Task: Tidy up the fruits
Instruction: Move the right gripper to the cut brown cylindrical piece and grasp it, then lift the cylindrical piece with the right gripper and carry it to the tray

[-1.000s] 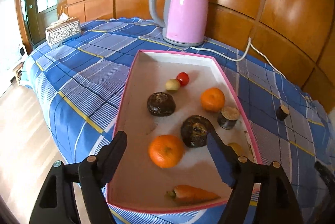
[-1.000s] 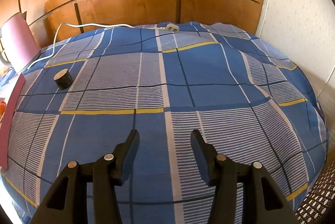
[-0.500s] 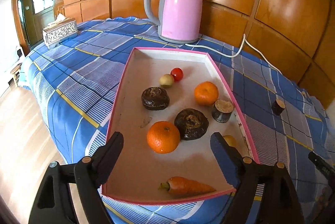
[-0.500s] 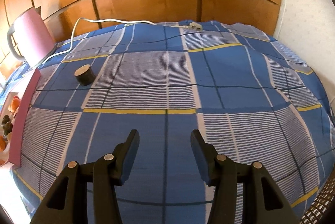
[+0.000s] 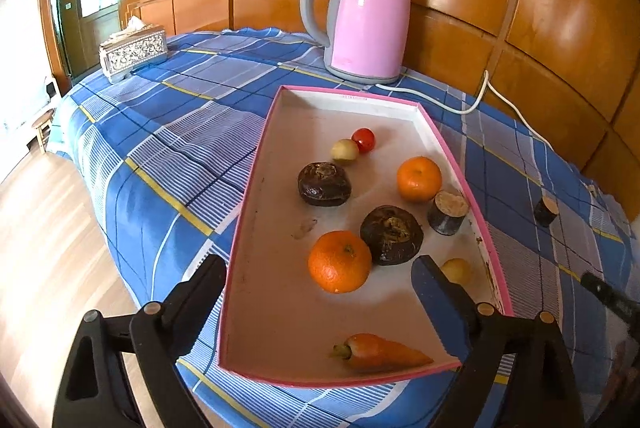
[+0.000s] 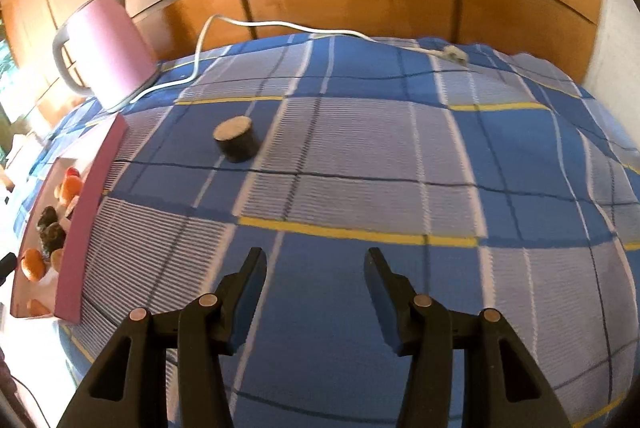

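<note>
Left gripper (image 5: 320, 280) hangs low in its frame over the near end of the pink tray (image 5: 244, 211), jaws just spread wide with nothing clamped. An orange (image 5: 339, 262) sits mid-frame just past the tips, carrot (image 5: 380, 352) at the bottom edge. Right gripper (image 6: 316, 268) is half open and empty over the blue cloth (image 6: 400, 167); a dark stub (image 6: 235, 139) stands upper left of it.

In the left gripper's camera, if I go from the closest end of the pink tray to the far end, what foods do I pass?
carrot → big orange → dark round fruit → second dark fruit → small yellowish fruit → cherry tomato, nearest the tray's far wall.
</note>
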The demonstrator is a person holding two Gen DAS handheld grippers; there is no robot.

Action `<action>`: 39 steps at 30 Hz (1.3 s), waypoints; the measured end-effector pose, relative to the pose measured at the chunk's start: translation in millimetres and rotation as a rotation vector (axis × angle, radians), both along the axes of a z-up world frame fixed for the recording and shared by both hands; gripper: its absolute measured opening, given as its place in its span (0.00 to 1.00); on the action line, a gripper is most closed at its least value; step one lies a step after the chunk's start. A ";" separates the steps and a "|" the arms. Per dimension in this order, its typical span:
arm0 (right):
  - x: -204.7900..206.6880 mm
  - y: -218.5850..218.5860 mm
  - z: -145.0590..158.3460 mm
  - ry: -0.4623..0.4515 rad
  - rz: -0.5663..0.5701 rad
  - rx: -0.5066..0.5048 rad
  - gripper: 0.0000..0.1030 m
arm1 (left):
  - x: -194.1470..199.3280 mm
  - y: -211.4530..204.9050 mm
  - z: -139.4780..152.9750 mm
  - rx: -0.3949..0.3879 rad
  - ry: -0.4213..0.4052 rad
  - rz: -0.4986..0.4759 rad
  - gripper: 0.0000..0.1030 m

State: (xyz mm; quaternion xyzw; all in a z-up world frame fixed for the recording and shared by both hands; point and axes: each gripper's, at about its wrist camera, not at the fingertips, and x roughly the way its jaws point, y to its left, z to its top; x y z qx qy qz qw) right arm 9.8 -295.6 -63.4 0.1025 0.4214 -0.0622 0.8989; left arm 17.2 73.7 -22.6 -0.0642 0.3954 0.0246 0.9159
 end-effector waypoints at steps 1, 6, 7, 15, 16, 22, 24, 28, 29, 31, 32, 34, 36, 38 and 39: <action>3.8 1.8 0.9 0.000 0.010 0.003 0.50 | 0.1 -0.2 -0.2 0.000 0.001 -0.002 0.92; 32.2 15.2 5.7 -0.002 0.059 -0.006 0.50 | 0.4 2.0 -0.4 -0.008 -0.001 0.000 0.92; 37.3 17.6 6.7 -0.004 0.065 -0.011 0.50 | 0.8 2.6 -0.6 -0.010 -0.002 0.001 0.92; 87.3 34.2 12.0 -0.001 0.094 -0.042 0.50 | 2.2 6.0 -4.4 -0.019 0.020 0.012 0.92; 94.7 36.8 10.5 0.005 0.101 -0.050 0.50 | 3.0 6.4 -5.0 -0.022 0.024 0.013 0.92; 121.1 46.6 -2.7 0.050 0.105 -0.122 0.50 | 2.9 9.4 -6.0 -0.021 0.031 0.023 0.92; 126.8 46.9 -7.0 0.059 0.112 -0.131 0.43 | 2.9 11.1 -6.6 -0.022 0.032 0.029 0.92; 126.4 46.6 -7.0 0.053 0.126 -0.131 0.35 | 3.4 11.4 -7.6 -0.023 0.035 0.032 0.92; 123.8 46.5 -6.0 0.047 0.132 -0.125 0.35 | 3.6 11.0 -7.7 -0.022 0.035 0.030 0.92; 118.4 47.2 -4.5 0.041 0.138 -0.119 0.35 | 3.2 10.2 -7.7 -0.022 0.037 0.027 0.92; 114.8 47.5 -3.9 0.038 0.142 -0.118 0.35 | 3.1 9.8 -7.5 -0.022 0.036 0.026 0.92; 107.9 47.4 -3.6 0.038 0.151 -0.104 0.35 | 2.7 8.8 -6.5 -0.021 0.033 0.023 0.92; 101.0 46.5 -4.1 0.041 0.155 -0.071 0.35 | 1.6 8.4 -5.0 -0.023 0.028 0.023 0.92; 92.7 47.4 -4.5 0.042 0.160 -0.048 0.35 | 0.9 7.8 -3.8 -0.021 0.024 0.020 0.92; 88.9 48.3 -4.4 0.041 0.163 -0.047 0.35 | 0.5 7.3 -3.2 -0.020 0.023 0.019 0.92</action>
